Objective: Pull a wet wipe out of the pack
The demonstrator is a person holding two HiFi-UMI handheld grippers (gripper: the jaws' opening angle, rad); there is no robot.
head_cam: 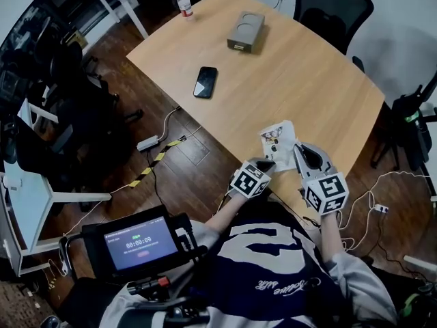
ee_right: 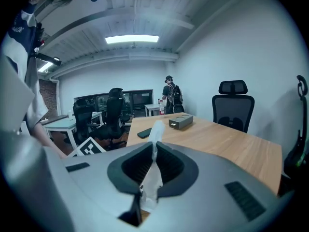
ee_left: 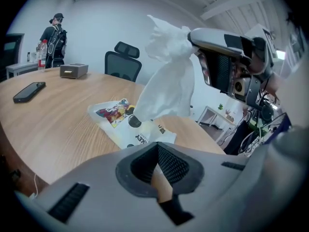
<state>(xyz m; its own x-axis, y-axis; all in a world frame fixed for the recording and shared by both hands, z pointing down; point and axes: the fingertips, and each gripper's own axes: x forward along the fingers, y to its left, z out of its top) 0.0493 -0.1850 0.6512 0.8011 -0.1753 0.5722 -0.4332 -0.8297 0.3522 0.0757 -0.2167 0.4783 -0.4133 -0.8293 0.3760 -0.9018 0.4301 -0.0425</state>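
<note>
The wet wipe pack (head_cam: 275, 138) (ee_left: 120, 120), white with cartoon print, lies flat near the front edge of the wooden table (head_cam: 287, 74). My left gripper (head_cam: 266, 164) (ee_left: 157, 146) is shut, its tips meeting on the pack's near edge. A white wet wipe (ee_left: 166, 81) rises from the pack's opening as a crumpled strip. Its top is pinched in my right gripper (head_cam: 298, 150) (ee_left: 195, 40), which hovers above the pack. In the right gripper view the wipe (ee_right: 154, 175) runs between the shut pads of that gripper (ee_right: 153, 149).
A black phone (head_cam: 205, 81), a grey box (head_cam: 246, 31) and a water bottle (head_cam: 184, 1) sit farther back on the table. Black office chairs (head_cam: 331, 9) ring it. A person (ee_right: 171, 98) stands at the far end. A timer screen (head_cam: 140, 241) sits at my lower left.
</note>
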